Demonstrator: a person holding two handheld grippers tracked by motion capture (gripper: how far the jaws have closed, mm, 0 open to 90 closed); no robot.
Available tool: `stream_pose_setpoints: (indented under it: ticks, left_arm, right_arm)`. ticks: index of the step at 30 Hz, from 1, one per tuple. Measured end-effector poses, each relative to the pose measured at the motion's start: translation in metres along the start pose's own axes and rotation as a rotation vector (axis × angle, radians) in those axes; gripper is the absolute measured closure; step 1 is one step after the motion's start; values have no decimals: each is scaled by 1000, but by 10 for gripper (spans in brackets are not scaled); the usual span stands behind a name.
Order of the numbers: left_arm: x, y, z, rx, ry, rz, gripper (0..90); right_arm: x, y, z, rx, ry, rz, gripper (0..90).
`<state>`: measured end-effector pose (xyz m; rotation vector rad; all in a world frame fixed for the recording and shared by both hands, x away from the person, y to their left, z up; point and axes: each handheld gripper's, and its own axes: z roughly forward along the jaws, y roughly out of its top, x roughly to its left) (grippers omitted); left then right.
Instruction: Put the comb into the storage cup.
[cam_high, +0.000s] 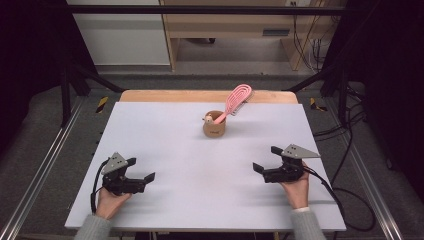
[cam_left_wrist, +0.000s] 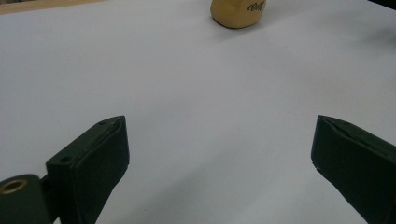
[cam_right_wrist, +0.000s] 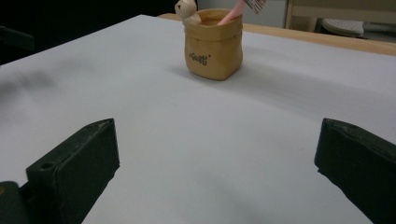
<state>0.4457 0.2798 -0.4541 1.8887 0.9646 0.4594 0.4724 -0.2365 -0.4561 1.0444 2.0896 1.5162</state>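
Your left claw sits near the desk's near-left corner, jaws spread wide and holding nothing; in the left gripper view the two black jaws stand far apart with bare white surface between them. Your right claw mirrors it toward the near-right corner, also wide open and empty, and its own view shows the same broad gap.

The pot stands upright well back from both claws, about midway between the left and right edges and closer to the far edge. A pink brush stands in it, handle down, head leaning up and out toward the far-right corner. A small bear figure perches on the pot's rim, on the side away from the brush.

As far as the work goes, you look to be at the very start or resting between steps: neither claw touches the pot or the brush, and both are well apart from them. If the brush is to come out, everything is left to do: reach in, close on the brush above the rim, perhaps steady the pot with the other claw, and lift. If the brush was meant to go in, that part already looks done.
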Motion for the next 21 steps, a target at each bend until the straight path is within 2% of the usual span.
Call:
stream_pose_setpoints:
  ticks: [6,13,21]
  left_arm:
    - [0,0,0,-3,1,1,43]
    - [0,-1,1,-2,2,3,43]
    - [-1,-1,2,7,6,9,43]
  right_arm:
    - [-6,-9,-7,-7,20,5,3]
    - [-12,-18,-11,6,12,12,3]
    - [-14,-19,-12,7,7,11,2]
